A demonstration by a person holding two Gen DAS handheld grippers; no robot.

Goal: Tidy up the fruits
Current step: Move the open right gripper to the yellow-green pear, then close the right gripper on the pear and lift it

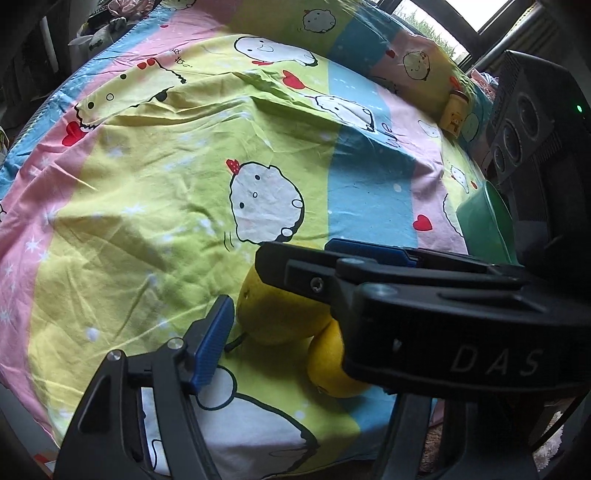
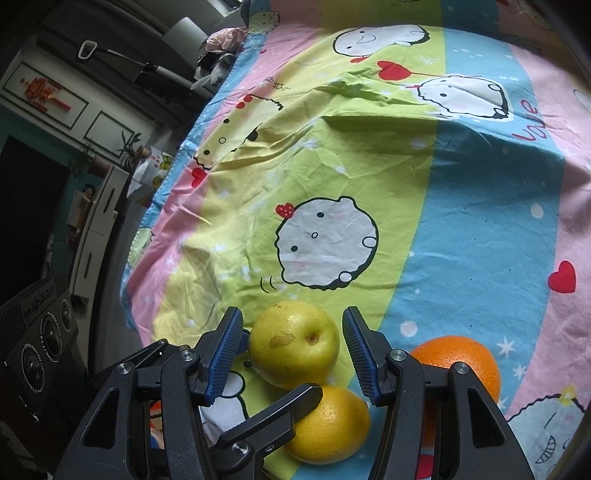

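Blue-padded right gripper (image 2: 291, 354) fingers stood apart, straddling the pear (image 2: 293, 343); left gripper (image 1: 295, 291) likewise apart around it; one should withdraw towards seven o'clock.

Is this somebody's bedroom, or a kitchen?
Probably a bedroom at home. The fruit sits on a cartoon bed sheet with a matching pillow at the far end, and a window behind it. No kitchen things show.

Cartoon-print bedsheet (image 2: 369, 166) carries pear (image 2: 295, 343), lemon (image 2: 332, 428), orange (image 2: 461, 358).
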